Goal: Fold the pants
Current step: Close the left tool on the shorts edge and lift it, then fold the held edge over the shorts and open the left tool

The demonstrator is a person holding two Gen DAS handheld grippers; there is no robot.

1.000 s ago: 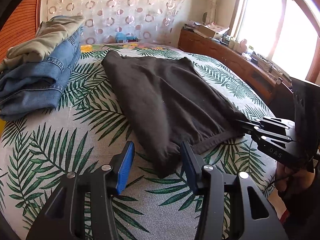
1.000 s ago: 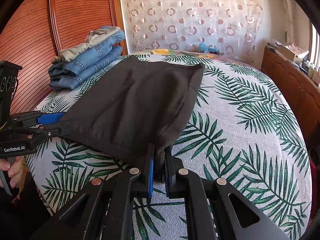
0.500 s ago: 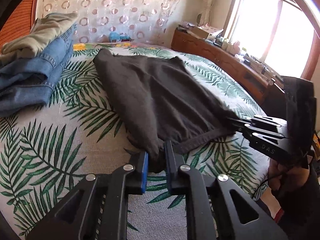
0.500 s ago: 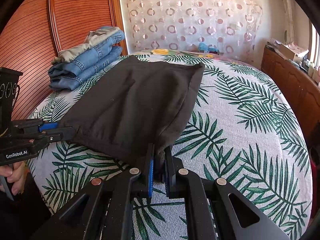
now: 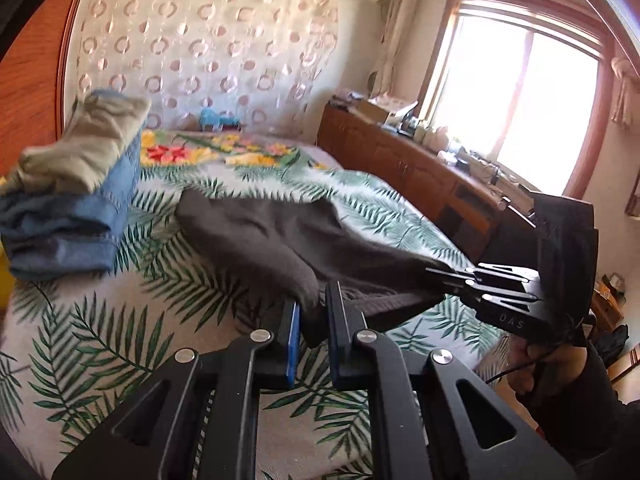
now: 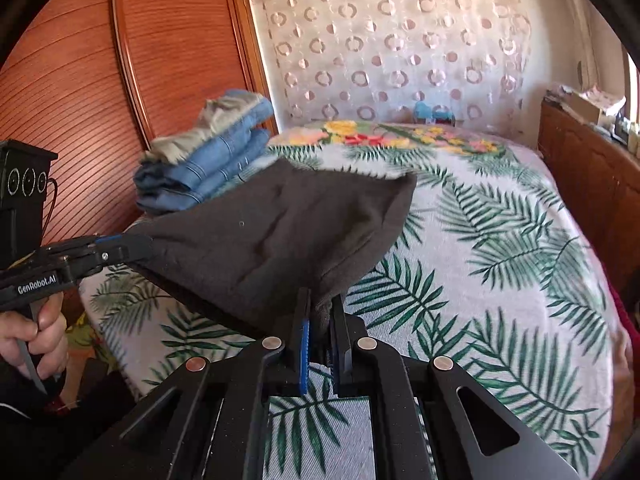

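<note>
Dark grey pants (image 5: 280, 240) (image 6: 288, 232) stretch across the palm-print bed, their near hem lifted off it. My left gripper (image 5: 314, 312) is shut on one near corner of the hem; it shows in the right wrist view (image 6: 132, 246) at the left. My right gripper (image 6: 322, 312) is shut on the other near corner; it shows in the left wrist view (image 5: 444, 280) at the right. The far end of the pants still rests on the bed.
A stack of folded jeans with a beige garment on top (image 5: 76, 196) (image 6: 208, 160) lies at the bed's far left by the wooden headboard (image 6: 80, 80). A wooden cabinet (image 5: 420, 172) with clutter runs along the right under the window.
My left gripper closed on the near hem corner, then both grippers lifted the hem off the bed. The pants now hang between them.
</note>
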